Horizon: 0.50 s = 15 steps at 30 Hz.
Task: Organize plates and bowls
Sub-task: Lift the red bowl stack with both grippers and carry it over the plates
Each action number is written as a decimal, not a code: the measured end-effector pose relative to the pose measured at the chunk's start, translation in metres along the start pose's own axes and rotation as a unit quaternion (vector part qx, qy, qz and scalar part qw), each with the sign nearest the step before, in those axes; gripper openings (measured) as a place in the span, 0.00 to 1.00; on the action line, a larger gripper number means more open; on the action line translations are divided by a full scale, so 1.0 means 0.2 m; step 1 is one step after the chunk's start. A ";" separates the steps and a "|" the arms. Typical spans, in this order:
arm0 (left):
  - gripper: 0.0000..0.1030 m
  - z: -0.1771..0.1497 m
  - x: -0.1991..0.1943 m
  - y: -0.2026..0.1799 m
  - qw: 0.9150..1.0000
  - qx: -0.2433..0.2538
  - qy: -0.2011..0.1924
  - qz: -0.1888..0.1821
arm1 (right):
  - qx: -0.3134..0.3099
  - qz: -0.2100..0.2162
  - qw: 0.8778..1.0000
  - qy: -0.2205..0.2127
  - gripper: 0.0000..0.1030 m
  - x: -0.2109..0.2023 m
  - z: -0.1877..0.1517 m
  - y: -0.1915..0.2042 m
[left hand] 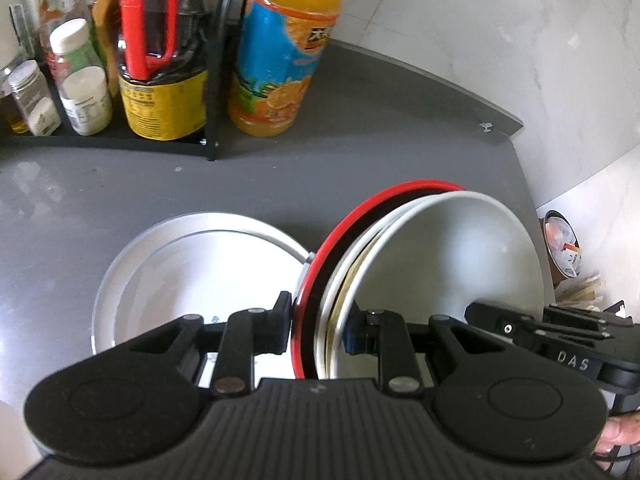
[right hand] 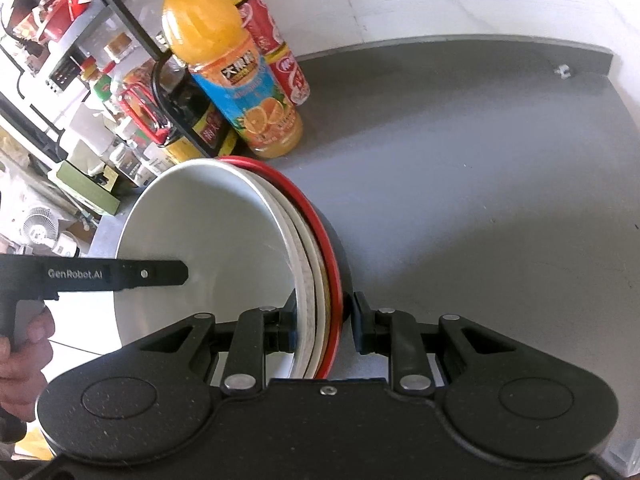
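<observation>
So both grippers are clamped on the same nested stack of bowls (left hand: 440,256), which is tipped up on edge above the grey counter (left hand: 280,168) instead of sitting flat. The left gripper (left hand: 316,328) has its jaws closed across the rims, one pad on the red-rimmed black bowl (left hand: 332,248) on the outside and the other inside the white bowl (left hand: 460,252) that faces out. The right gripper (right hand: 324,320) straddles the opposite rim of the same stack, though its outer pad looks just off the red rim, so whether it's fully pinching can't be told for sure. Holding it from two sides probably makes sense since a nest of several bowls is heavy and would swing or slide apart with one pinch. Just beside the stack, toward the counter's near edge, a white plate (left hand: 180,264) lies flat, and the red rim looks like it's touching or nearly touching that plate's edge. Best guess is the stack is meant to go onto it. An orange juice bottle (left hand: 280,60) and a rack of condiments (left hand: 132,80) stand along the back edge, well clear. The risk is the inner bowls slipping while tilted like that.
</observation>
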<state>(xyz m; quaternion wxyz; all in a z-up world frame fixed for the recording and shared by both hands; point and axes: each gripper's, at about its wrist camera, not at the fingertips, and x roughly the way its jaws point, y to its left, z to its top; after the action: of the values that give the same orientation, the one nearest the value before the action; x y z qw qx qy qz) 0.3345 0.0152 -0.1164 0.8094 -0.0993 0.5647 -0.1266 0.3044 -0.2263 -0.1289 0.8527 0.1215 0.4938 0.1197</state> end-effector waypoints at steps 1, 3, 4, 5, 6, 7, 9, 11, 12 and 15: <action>0.23 0.00 -0.01 0.01 1.000 0.001 -0.001 0.001 | -0.002 -0.001 1.000 -0.001 0.23 0.00 0.00 0.02; 0.23 0.01 -0.02 0.04 1.000 -0.003 -0.001 0.000 | -0.005 -0.002 1.000 -0.003 0.23 0.01 0.02 0.05; 0.23 0.02 -0.03 0.06 1.000 -0.004 -0.001 -0.001 | -0.007 -0.001 1.000 -0.004 0.23 0.01 0.03 0.07; 0.23 0.02 -0.04 0.07 1.000 -0.004 -0.003 -0.002 | -0.007 0.000 1.000 -0.004 0.23 0.01 0.03 0.08; 0.23 0.02 -0.05 0.09 1.000 -0.004 -0.004 -0.002 | -0.007 0.001 1.000 -0.004 0.23 0.01 0.04 0.10; 0.23 0.02 -0.06 0.11 1.000 -0.006 -0.005 -0.003 | -0.006 0.003 1.000 -0.003 0.23 0.02 0.05 0.11; 0.23 0.03 -0.06 0.14 1.000 -0.009 -0.004 0.000 | -0.006 0.005 1.000 0.001 0.23 0.04 0.06 0.14; 0.23 0.03 -0.07 0.18 1.000 -0.013 -0.004 0.004 | -0.011 0.006 1.000 0.005 0.23 0.06 0.06 0.19; 0.23 0.03 -0.08 0.19 1.000 -0.015 -0.004 0.005 | -0.012 0.007 1.000 0.007 0.23 0.07 0.06 0.21; 0.23 0.02 -0.10 0.26 1.000 -0.022 -0.005 0.010 | -0.015 0.012 1.000 0.017 0.23 0.11 0.07 0.26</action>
<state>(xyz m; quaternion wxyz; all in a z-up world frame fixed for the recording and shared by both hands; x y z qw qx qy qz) 0.3369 0.0704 -0.1130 0.8109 -0.1125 0.5645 -0.1054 0.3229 -0.1722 -0.1224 0.8445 0.1121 0.5048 0.1393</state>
